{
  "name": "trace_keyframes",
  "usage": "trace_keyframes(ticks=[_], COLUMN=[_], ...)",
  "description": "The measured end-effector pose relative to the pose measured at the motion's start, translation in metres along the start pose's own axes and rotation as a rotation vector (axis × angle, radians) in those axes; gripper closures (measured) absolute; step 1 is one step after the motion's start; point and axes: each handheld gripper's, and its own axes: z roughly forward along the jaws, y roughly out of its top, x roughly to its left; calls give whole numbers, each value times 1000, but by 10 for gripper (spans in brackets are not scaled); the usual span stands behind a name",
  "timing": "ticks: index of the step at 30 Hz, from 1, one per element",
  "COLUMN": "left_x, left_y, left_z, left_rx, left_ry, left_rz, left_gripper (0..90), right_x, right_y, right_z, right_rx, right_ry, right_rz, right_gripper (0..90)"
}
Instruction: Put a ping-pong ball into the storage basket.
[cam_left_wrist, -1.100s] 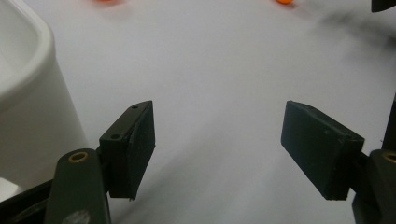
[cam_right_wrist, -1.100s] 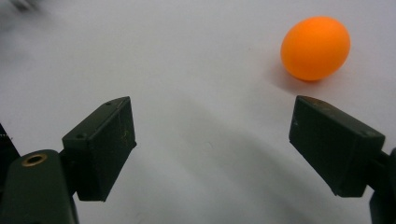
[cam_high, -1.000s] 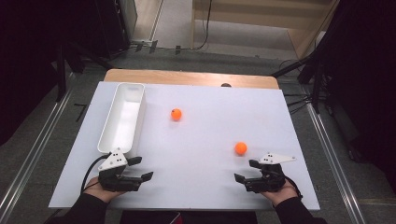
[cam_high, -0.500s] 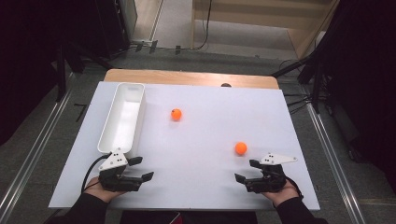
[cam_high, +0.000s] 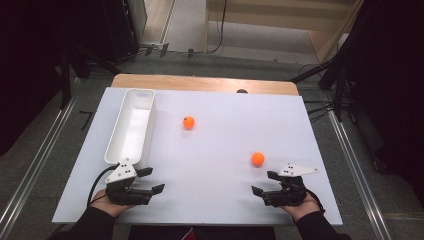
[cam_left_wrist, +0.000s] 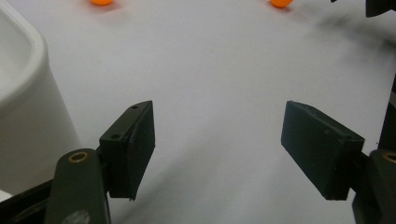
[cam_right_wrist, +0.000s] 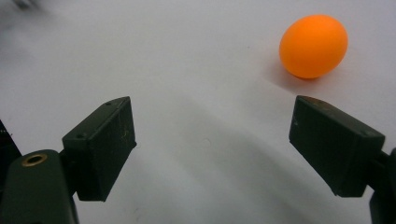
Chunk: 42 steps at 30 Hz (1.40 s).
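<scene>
Nothing moved, two orange balls (cam_high: 188, 122), one tray (cam_high: 131, 127)

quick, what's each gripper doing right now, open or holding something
Left gripper: open, nothing between its jaws, beside the white tray.
Right gripper: open, holding nothing; an orange ball lies just ahead of it.

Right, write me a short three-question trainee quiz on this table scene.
1. How many orange balls lie on the white table?
2. True or false: the white tray holds a ball.
3. Which gripper is closer to a ball: A left gripper, B right gripper?

Key:
1. Two: the far ball and the near ball.
2. False; it is empty.
3. B; its fingers are open, gripping nothing.
</scene>
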Motion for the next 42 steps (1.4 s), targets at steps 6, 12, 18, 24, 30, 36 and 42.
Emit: trace_keyframes(ticks=[6,12,18,24,30,36,42], left_x=[0,0,0,-3,-7,-14,-18], left_y=[0,0,0,7,13,17,22], left_z=[0,0,0,1,4,6,9], left_rx=[2,2,-4,-22,-7,-22,-27], left_ry=[-1,-2,0,-15,-2,-12,-23], left_rz=[1,-1,-8,-28,-29,-24,-14], left_gripper=[262,262,262,262,283,283,283], right_x=[0,0,-1,-1,-1,-1,-1], right_y=[0,0,0,0,0,0,0], right_z=[0,0,0,0,0,0,-1], right_rx=[3,4,6,5,6,6,3], right_ry=[1,1,-2,-6,-10,-9,-12], right_rz=[0,1,0,6,9,5,0], right_gripper=[129,129,129,129,129,130,129])
